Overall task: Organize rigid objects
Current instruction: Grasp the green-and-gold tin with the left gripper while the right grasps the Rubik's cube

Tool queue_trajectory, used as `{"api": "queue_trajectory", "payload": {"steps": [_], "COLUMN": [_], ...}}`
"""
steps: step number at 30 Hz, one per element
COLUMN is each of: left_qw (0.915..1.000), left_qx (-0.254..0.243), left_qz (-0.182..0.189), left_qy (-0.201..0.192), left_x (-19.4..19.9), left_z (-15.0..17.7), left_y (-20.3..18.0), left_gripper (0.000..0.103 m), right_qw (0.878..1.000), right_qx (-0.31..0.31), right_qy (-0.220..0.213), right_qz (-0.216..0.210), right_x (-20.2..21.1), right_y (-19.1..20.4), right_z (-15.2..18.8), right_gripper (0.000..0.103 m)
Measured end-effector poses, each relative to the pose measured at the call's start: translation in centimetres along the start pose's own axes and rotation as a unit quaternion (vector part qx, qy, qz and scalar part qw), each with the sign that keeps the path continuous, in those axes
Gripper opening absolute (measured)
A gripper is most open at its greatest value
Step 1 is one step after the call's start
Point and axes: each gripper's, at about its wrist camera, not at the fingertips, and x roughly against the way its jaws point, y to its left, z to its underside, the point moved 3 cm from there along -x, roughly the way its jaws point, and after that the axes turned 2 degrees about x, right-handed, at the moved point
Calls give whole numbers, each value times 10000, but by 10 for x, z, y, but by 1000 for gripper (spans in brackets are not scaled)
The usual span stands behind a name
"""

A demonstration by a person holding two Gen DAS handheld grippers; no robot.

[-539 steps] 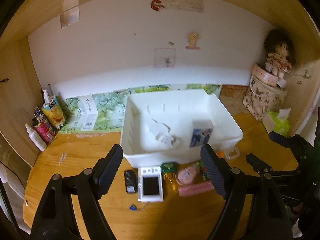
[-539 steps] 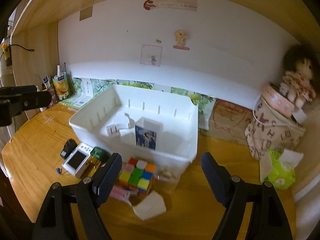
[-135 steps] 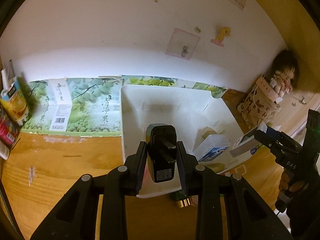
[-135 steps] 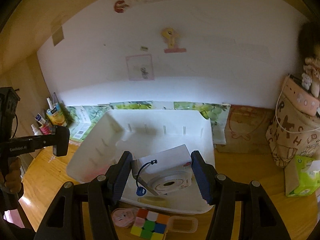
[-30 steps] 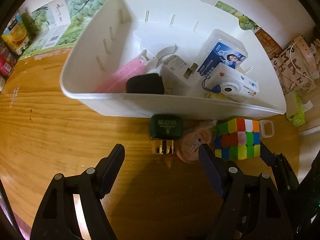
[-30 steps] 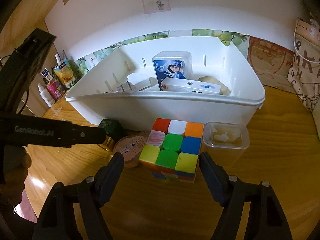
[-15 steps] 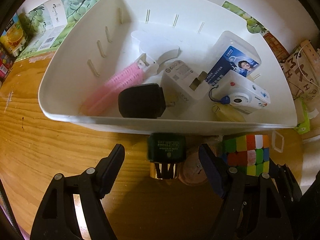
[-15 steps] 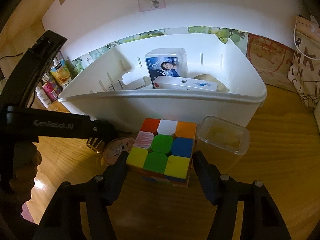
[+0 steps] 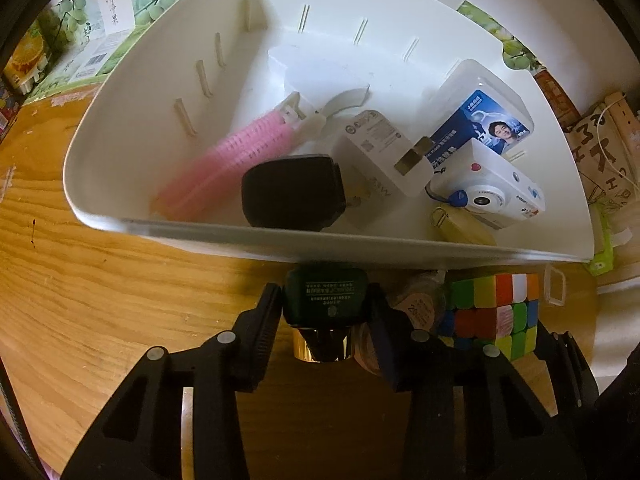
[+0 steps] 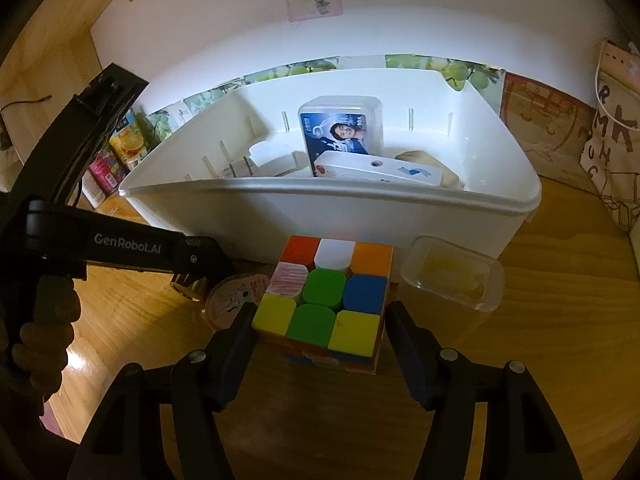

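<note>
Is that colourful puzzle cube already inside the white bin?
No, the puzzle cube sits on the wooden table in front of the white bin, between the right gripper fingers.

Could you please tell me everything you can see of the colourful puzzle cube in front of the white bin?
The puzzle cube is a three-by-three cube of glossy plastic, scrambled: its top shows orange-red, white, orange, pink, green, blue and yellow tiles. It sits on the wooden table just outside the white bin, between a pink round case and a clear lidded box. The right gripper is shut on its two sides.
</note>
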Motion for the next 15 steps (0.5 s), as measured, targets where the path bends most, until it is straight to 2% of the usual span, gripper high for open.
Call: {"api": "queue_trajectory", "payload": {"steps": [4,15], "left_qw": [9999,9988], "left_qx": [136,362], "left_qz": [67,121], "left_qy": [44,-322], "left_x": [2,35], "left_z": [3,18], "left_y": [5,28], "left_gripper": [46,46], "right_qw": [9999,9990], "right_qx": [132,344], "right_qy": [92,286], "right_qz": [-14,2], "right_x": [-1,8], "right_y": [5,26], "right_z": [0,2], "right_gripper": [65,64]}}
